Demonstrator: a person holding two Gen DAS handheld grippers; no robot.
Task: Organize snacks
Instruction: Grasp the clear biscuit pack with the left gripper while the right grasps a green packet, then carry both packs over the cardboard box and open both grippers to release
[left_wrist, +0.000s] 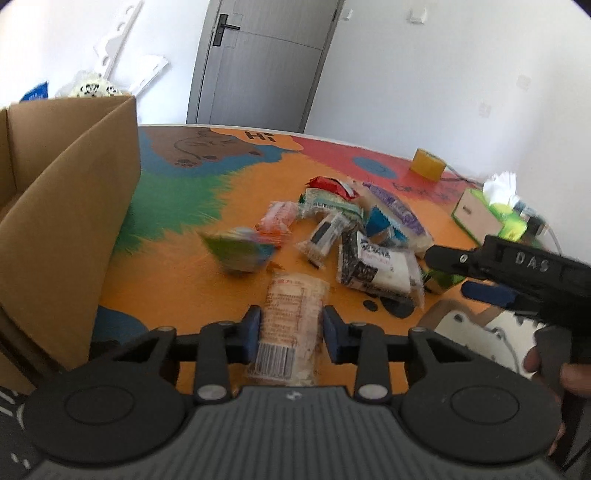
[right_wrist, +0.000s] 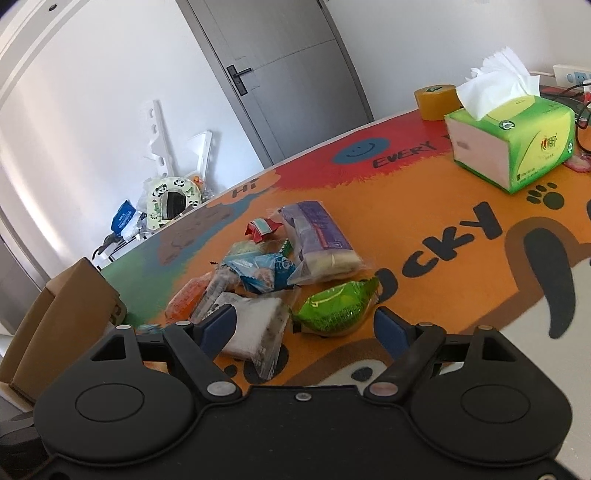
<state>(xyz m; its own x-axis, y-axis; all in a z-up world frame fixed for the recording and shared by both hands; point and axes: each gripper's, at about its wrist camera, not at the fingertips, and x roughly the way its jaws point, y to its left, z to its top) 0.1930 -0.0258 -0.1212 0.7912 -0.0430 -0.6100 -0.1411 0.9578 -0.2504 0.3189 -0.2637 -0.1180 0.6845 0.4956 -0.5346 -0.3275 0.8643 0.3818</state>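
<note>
The left gripper (left_wrist: 291, 325) clamps a clear-wrapped snack packet (left_wrist: 291, 314), while the right gripper (right_wrist: 304, 325) gapes empty above a green snack pouch (right_wrist: 332, 308).

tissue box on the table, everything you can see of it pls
The tissue box is a soft pack in bright green and white film with small logos and print on its sides. A white tissue sticks up crumpled from the slot on top, so it is opened. It sits upright and flat on the orange part of the table mat, near the far right, with a yellow tape roll just behind it. Whether the two touch cannot be told. Neither claw touches it.
</note>
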